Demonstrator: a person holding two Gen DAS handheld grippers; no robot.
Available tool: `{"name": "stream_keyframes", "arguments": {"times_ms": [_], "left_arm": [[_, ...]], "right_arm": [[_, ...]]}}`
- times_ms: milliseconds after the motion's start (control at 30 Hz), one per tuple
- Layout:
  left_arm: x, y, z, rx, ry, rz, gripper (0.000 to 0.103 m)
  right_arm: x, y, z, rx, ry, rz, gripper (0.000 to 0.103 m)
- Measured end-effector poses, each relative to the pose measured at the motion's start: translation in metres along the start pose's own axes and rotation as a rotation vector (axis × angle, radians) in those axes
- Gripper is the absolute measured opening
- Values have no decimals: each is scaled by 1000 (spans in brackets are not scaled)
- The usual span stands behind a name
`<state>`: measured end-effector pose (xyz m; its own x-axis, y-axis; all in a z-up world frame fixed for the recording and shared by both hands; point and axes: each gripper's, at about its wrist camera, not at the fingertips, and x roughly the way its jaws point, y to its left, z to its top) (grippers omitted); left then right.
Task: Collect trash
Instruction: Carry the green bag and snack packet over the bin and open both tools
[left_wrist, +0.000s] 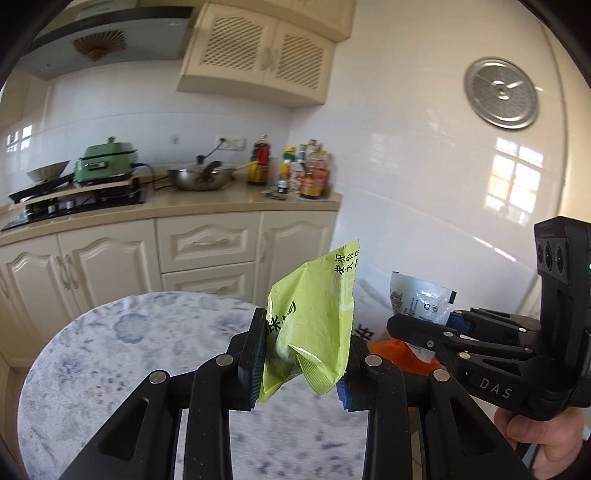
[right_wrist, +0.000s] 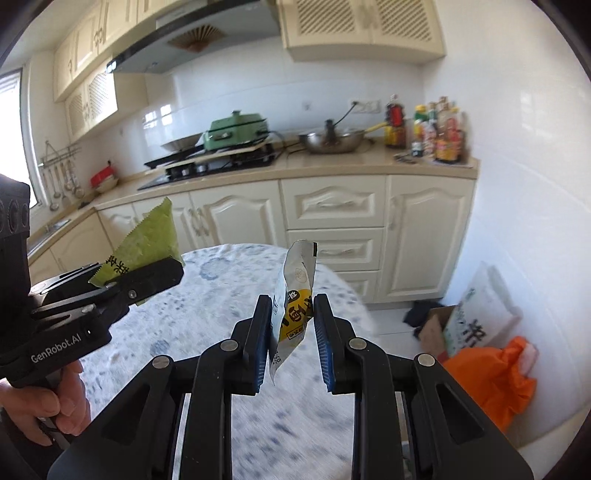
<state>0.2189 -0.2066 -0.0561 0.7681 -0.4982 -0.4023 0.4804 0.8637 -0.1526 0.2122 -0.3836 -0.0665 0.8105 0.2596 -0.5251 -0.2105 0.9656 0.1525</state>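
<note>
1. Left gripper (left_wrist: 301, 363), seen from its own wrist camera: jaws clamped on a crumpled green wrapper (left_wrist: 314, 321), which stands up out of the pads above the round patterned table (left_wrist: 110, 350).
2. Right gripper (right_wrist: 291, 339): jaws closed on a silver-and-yellow sachet (right_wrist: 295, 295), pinched near its lower half, its torn top pointing to 12 o'clock.
3. Relative position: from the right wrist view the left gripper with its green wrapper lies at about 9 o'clock; from the left wrist view the right gripper lies at about 3 o'clock. The two tools are near each other but apart.
4. Likely drop point: an orange bag (right_wrist: 495, 376) on the floor at about 4 o'clock in the right wrist view, beside a cardboard box (right_wrist: 436, 328) and a white printed sack (right_wrist: 480, 314). Whether it is the intended bin cannot be told.
5. Doing the step well, as a judgement: both wrappers are light and slippery, so hold the squeeze firm during carrying; bring each mouth-down over the opening before releasing; release one at a time so neither flutters aside.
6. Legible writing: "GenRobot.AI" on the left tool body, "DAS" on the right tool. The green wrapper and the sachet carry Chinese characters, too creased or partial to read with confidence.
</note>
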Motion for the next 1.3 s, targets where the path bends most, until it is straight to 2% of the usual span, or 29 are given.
{"name": "stream_keyframes", "arguments": {"times_ms": [167, 367, 533, 733, 867, 1067, 1200, 1300], "left_arm": [[-3, -39, -9, 27, 4, -83, 28], [16, -80, -29, 50, 62, -186, 28], [45, -114, -54, 77, 147, -255, 28], [87, -157, -96, 118, 315, -326, 28], [113, -182, -122, 142, 417, -339, 28], [159, -211, -155, 178, 568, -304, 29], [175, -225, -175, 191, 636, -305, 32], [205, -244, -179, 209, 673, -292, 36]], "right_arm": [[-37, -31, -18, 40, -28, -70, 23], [-61, -78, -48, 120, -19, -155, 23], [-71, -123, -84, 209, 29, -236, 23], [-64, -179, -135, 323, 125, -299, 23], [-51, -213, -170, 408, 196, -310, 23], [-22, -252, -217, 521, 295, -310, 23], [-2, -273, -246, 598, 357, -303, 24], [12, -285, -262, 633, 391, -298, 26]]}}
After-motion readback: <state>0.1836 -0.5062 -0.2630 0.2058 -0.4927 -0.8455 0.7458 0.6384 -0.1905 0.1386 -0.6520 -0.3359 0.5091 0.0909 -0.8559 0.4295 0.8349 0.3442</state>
